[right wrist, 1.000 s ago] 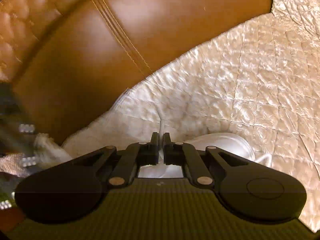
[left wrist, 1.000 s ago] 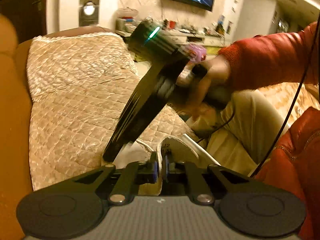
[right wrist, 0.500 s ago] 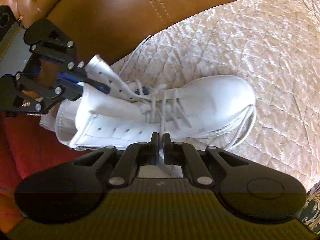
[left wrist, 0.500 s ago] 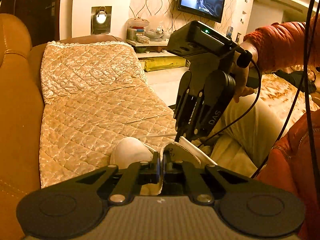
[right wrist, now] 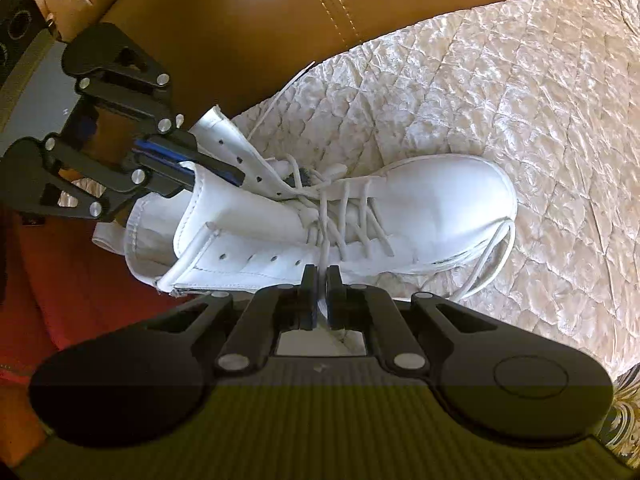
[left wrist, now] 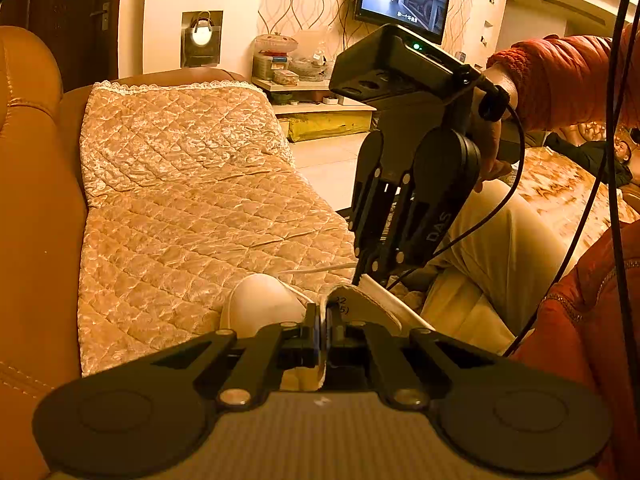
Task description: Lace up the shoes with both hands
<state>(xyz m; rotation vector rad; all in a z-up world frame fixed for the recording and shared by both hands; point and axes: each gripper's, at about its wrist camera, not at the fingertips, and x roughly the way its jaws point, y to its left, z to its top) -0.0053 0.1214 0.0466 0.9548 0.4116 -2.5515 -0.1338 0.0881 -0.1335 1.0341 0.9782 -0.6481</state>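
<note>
A white high-top shoe [right wrist: 420, 208] lies on its side on the quilted sofa cover [right wrist: 520, 100], toe to the right, laced only over the lower eyelets. My right gripper [right wrist: 321, 276] is shut on a white lace [right wrist: 325, 242] that rises from the crossings into its fingertips. In the left wrist view the right gripper [left wrist: 362, 278] hangs tips-down just behind the shoe [left wrist: 260, 304], the lace [left wrist: 316, 268] stretching left from it. My left gripper [left wrist: 323, 316] is shut on the shoe's upper eyelet flap; the right wrist view shows the left gripper [right wrist: 228, 174] clamping that flap [right wrist: 240, 148].
The brown leather sofa back [right wrist: 280, 20] runs behind the shoe. A person's leg in light trousers [left wrist: 492, 248] and a red sleeve [left wrist: 560, 76] are to the right. Black cables [left wrist: 616, 120] hang at the right. A loose lace loop [right wrist: 500, 256] trails around the toe.
The right gripper lifted from low over the cushion and tilted, so the whole shoe came into its view; over the last half second it barely moved. The left gripper kept its hold.
</note>
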